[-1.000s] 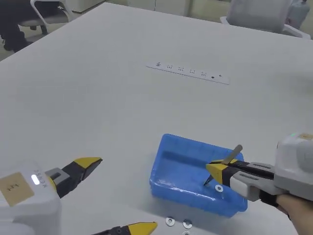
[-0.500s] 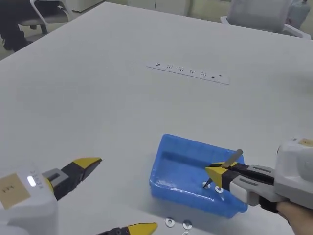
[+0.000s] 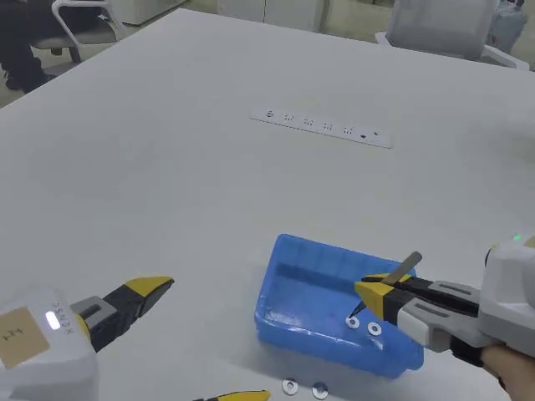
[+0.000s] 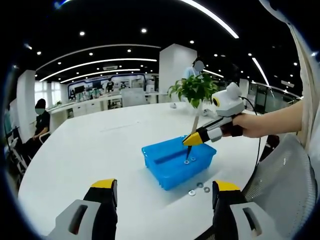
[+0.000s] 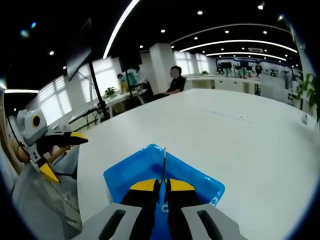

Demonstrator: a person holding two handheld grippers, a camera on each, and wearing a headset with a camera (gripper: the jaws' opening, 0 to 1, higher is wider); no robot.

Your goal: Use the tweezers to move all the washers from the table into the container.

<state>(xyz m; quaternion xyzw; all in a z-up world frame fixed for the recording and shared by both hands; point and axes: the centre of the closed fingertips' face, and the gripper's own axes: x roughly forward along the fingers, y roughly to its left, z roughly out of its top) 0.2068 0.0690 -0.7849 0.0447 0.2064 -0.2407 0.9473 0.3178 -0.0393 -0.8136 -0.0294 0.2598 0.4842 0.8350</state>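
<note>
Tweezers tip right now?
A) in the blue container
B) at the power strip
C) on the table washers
A: the tweezers, clamped in the right hand-held gripper, point down into the container, with the tip beside a washer on its floor.

Open-plan office: white conference table (image 3: 167,150), swivel chair (image 3: 84,25), ceiling light strips (image 5: 120,26).
</note>
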